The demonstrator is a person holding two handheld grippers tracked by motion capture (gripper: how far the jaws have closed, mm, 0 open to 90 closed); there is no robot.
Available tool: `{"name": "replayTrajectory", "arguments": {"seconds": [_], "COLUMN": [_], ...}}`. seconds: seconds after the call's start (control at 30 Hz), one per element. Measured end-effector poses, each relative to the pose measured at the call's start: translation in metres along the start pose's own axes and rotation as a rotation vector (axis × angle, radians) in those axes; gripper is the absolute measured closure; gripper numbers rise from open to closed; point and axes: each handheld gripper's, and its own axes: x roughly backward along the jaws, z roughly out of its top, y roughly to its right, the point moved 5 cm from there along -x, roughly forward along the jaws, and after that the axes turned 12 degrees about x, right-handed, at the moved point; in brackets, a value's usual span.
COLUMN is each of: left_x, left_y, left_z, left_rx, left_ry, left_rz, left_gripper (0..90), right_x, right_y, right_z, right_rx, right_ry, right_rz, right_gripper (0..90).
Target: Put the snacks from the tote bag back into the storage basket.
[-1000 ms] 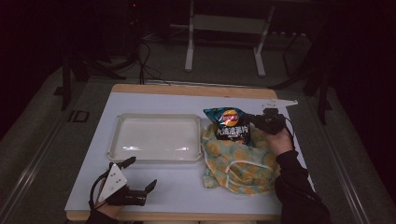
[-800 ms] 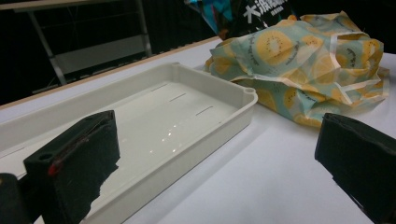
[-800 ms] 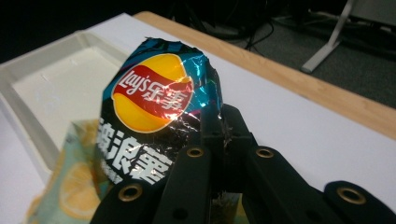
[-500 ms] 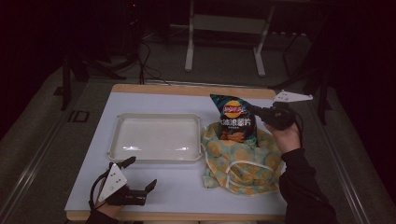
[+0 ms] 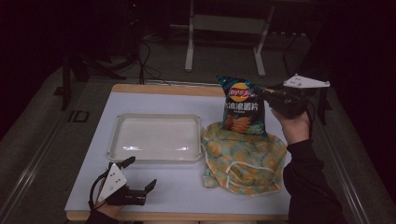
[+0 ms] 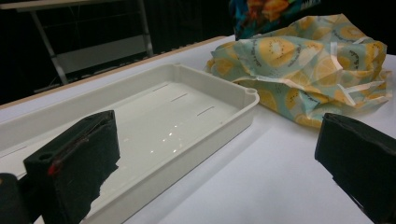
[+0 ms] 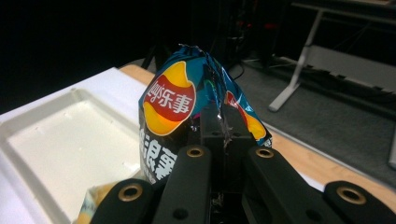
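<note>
With the right gripper pinching the chip bag by its top seam and the left gripper idle, jaws apart, carry the bag level toward the white tray.

One white tray, one chip bag, one fruit-print cloth, two claws, one white table

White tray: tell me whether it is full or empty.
Empty. The white tray shows a bare glossy floor in the high view and left gripper view; the chip bag hangs beside it.
</note>
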Motion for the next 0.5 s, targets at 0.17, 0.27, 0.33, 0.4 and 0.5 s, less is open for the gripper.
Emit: {"name": "replayTrajectory", "arguments": {"seconds": [0.17,0.27,0.33,0.4,0.5], "left_x": [0.0,0.001,0.001,0.001,0.002], "left_y": [0.0,0.0,0.0,0.0,-0.001], "left_z": [0.0,0.0,0.0,0.0,0.001], "left_rx": [0.002,0.003,0.002,0.005,0.013], "left_ry": [0.002,0.003,0.002,0.004,0.013], "left_rz": [0.001,0.001,0.002,0.0,-0.004], "left_gripper": [0.4,0.4,0.4,0.4,0.4], "right_x": [0.003,0.004,0.003,0.001,-0.004], "right_y": [0.0,-0.002,-0.006,-0.009,-0.016], "right_z": [0.017,0.026,0.033,0.038,0.046], "right_rx": [0.007,0.011,0.013,0.021,0.029], "right_ry": [0.006,0.022,0.03,0.038,0.047], "right_rz": [-0.014,-0.014,-0.01,-0.004,0.007], "right_gripper": [90.0,90.0,90.0,90.0,90.0]}}
